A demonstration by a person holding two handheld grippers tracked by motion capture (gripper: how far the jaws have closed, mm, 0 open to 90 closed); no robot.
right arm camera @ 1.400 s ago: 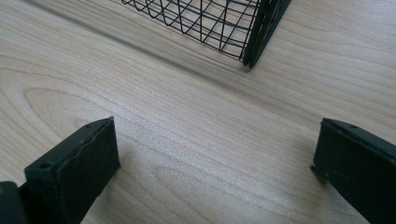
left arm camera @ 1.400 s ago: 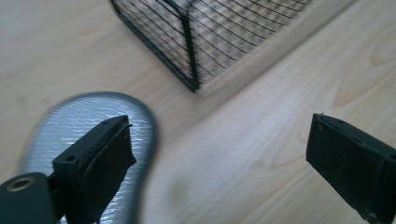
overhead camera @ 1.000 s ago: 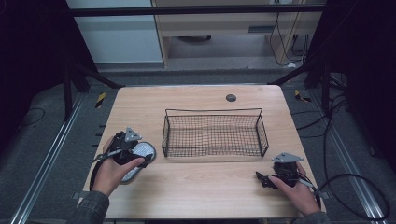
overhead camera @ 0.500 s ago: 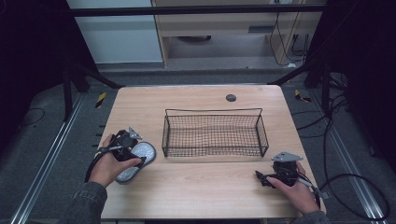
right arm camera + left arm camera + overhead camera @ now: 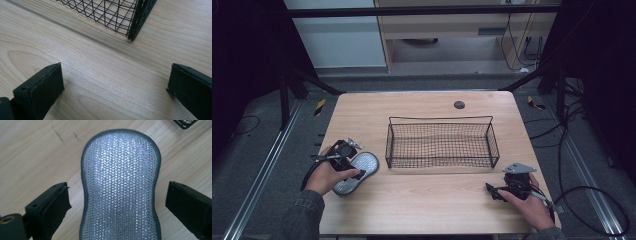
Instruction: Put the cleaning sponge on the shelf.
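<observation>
While gripper [image 5: 117,202] straddles sponge [image 5: 120,185], basket [image 5: 441,142] beside.

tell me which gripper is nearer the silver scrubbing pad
Left. The left gripper sits over the silver scrubbing pad, jaws either side of it and just closing, not yet touching. The right gripper rests far across the table, beyond the wire basket.
</observation>
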